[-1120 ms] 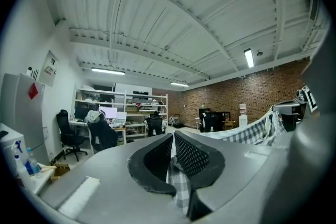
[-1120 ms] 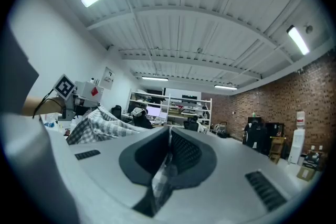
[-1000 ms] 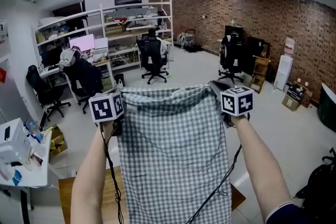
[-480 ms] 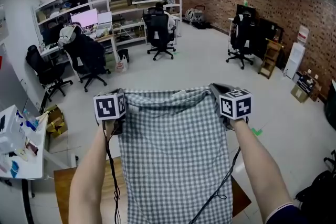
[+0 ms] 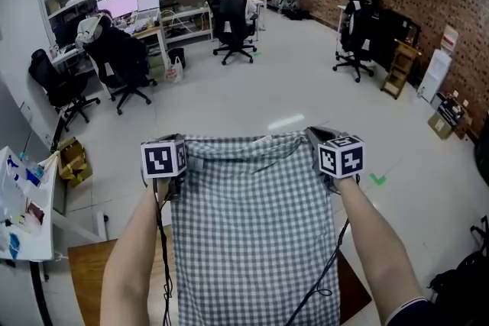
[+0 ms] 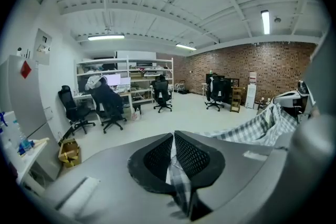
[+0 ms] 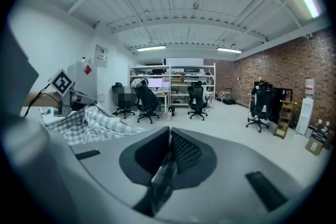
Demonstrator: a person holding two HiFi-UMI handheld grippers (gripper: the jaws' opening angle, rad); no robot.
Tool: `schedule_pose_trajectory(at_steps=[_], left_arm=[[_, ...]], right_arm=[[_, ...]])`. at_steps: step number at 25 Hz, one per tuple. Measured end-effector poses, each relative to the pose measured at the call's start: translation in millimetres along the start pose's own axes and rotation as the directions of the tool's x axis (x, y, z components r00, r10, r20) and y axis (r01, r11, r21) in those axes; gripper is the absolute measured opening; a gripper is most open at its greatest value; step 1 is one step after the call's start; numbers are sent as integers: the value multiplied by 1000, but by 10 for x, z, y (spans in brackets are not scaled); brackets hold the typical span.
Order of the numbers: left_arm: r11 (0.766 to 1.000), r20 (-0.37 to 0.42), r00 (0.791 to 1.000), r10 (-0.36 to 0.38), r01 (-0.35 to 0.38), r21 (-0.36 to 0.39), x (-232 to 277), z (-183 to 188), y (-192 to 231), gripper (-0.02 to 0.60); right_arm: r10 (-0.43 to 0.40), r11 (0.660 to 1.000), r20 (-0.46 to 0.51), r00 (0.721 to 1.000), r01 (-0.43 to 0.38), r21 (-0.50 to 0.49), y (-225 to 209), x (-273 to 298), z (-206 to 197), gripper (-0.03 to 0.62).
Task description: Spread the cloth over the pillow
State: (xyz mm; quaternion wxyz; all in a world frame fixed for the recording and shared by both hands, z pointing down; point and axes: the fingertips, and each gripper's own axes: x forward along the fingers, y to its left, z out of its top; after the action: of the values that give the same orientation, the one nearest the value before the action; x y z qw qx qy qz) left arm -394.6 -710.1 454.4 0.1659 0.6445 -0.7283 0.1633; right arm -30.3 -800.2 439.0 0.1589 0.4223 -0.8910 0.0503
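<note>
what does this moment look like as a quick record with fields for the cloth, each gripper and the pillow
cloth: checked, hanging spread out in the air between the two grippers
left gripper: fingers shut on the cloth's top left corner
right gripper: fingers shut on the cloth's top right corner
pillow: not in view; the cloth hides what lies below it
below: a wooden surface shows past the cloth's lower left edge
task state: cloth not yet laid down

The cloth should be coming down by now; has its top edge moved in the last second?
Yes, downward: the cloth now has its top edge farther below the black office chair than before, though the head camera tilted too.
</note>
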Motion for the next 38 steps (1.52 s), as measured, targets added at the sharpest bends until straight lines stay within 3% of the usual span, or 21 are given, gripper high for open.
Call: schedule_pose_trajectory(at_steps=[15, 20, 24, 27, 29, 38], left_arm=[[999, -176, 984, 30, -22, 47, 717, -1004, -33, 17], [999, -174, 984, 22, -17, 34, 817, -1167, -68, 18], [1000, -202, 979, 28, -27, 4, 857, -1330, -38, 39], [999, -187, 982, 34, -38, -18, 836, -1326, 32, 137], [999, -162, 986, 48, -51, -14, 770, -1241, 94, 153], [999, -81, 996, 24, -26, -23, 346, -939, 69, 153]], right_arm=[[16, 998, -151, 988, -7, 57, -74, 548, -1128, 12], [19, 998, -157, 987, -8, 69, -96, 608, -1325, 12], [25, 996, -159, 987, -10, 92, -115, 640, -1376, 27], [1, 996, -162, 987, 13, 85, -182, 619, -1355, 87], [-25, 997, -159, 987, 38, 74, -255, 570, -1315, 109], [-57, 997, -89, 994, 61, 37, -271, 216, -878, 109]])
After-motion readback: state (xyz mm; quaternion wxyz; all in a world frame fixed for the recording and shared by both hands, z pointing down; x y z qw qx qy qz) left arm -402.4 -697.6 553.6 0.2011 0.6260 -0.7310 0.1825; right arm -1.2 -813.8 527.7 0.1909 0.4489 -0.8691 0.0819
